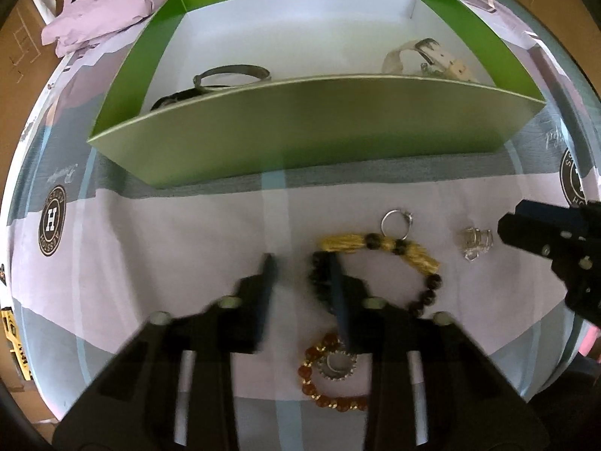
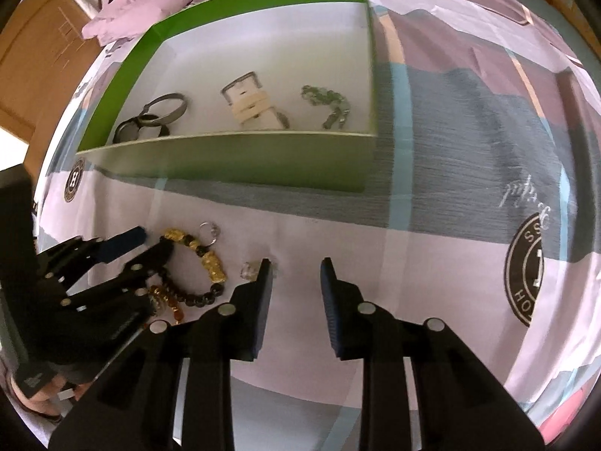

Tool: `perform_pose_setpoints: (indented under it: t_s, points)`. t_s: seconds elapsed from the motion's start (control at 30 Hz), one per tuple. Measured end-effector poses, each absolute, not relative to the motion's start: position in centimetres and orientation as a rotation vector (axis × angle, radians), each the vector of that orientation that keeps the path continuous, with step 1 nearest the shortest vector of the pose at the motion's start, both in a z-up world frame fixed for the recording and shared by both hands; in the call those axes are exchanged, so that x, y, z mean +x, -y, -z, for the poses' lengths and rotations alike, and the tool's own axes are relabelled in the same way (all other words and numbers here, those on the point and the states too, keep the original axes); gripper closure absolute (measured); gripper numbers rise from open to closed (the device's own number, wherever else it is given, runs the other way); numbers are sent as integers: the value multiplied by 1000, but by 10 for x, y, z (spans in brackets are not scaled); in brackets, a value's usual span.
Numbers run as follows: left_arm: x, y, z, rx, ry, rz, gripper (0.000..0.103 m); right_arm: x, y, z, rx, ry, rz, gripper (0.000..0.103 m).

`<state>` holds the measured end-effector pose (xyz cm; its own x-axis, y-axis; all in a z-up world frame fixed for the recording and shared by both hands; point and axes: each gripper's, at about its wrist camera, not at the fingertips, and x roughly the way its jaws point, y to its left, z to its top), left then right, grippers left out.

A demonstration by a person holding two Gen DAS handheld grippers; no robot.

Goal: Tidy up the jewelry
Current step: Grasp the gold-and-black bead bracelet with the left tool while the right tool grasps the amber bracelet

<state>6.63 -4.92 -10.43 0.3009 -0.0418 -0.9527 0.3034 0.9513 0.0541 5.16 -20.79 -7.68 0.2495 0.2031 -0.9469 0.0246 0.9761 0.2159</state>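
Jewelry lay near the green box (image 1: pixel 300 131): left tool (image 1: pixel 300 267) spread, one finger over the dark bracelet (image 1: pixel 428 293); right tool (image 2: pixel 296 267) spread, empty, crystal (image 2: pixel 249 270) just left.

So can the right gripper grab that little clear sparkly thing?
Probably yes. The small clear crystal piece lies bare on the cloth beside the right gripper, whose jaws stand apart; nothing covers it.

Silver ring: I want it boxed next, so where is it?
On the cloth outside the green box, the silver ring touches the gold-and-black bracelet.
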Motion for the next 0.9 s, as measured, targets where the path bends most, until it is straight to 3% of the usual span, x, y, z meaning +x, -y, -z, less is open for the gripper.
perform_pose_setpoints:
  t_s: [0.03,0.43,0.73,0.9]
  points:
    - [67,46,104,235,-1253,215,94,51,205,78,196,-1319,-126,76]
    - [81,1,88,161,-1257,88,94,55,202,84,189,-1332,-107,75]
    - [77,4,97,200,-1283,81,81,49,181,69,218,-1295,-259,75]
    - [83,3,100,200,-1286,61,73,40,140,82,148,-1381,-429,75]
